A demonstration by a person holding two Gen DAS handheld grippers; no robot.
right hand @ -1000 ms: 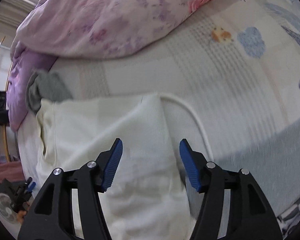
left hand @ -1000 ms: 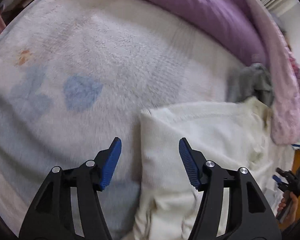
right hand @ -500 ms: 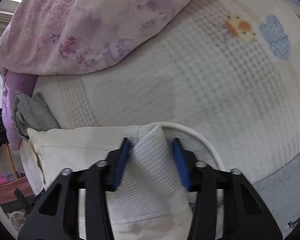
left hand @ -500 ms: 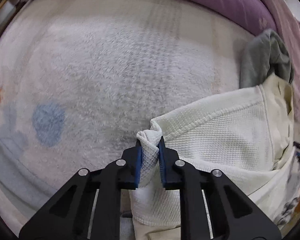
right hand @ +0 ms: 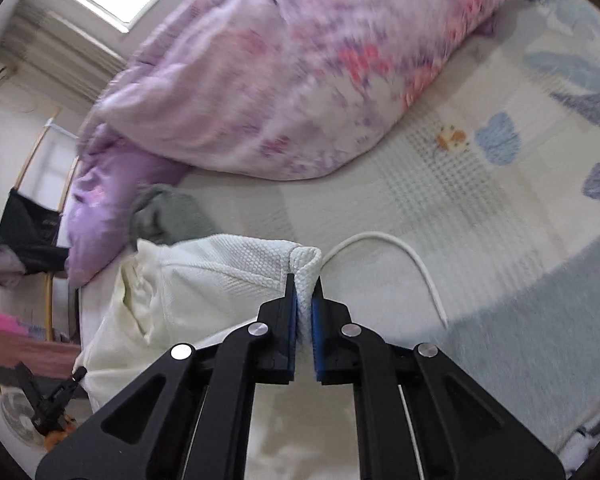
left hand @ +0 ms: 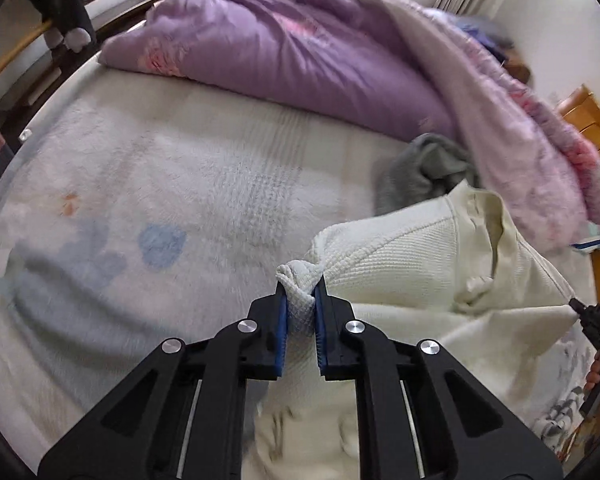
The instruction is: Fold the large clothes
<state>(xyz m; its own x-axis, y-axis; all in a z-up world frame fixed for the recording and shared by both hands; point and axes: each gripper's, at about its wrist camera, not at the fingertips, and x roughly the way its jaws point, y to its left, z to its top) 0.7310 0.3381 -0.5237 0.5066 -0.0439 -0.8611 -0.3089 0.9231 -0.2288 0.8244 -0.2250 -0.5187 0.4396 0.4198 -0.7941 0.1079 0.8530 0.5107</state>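
Cream waffle-knit garment now pinched at two spots — jaws wide a second ago, just been closing, cloth bunched between the pads. Left gripper clamped narrow on a corner at lower centre; right gripper likewise, beside the white cable. Lifted off the fleece blanket since then — likely the start of a fold. Both angled steeply downward; purple duvet across the top of frame.

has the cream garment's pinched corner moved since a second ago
Yes. The cream garment lay flat on the bed blanket a second ago; the left gripper and right gripper have just closed on its corners and lifted them off the blanket.
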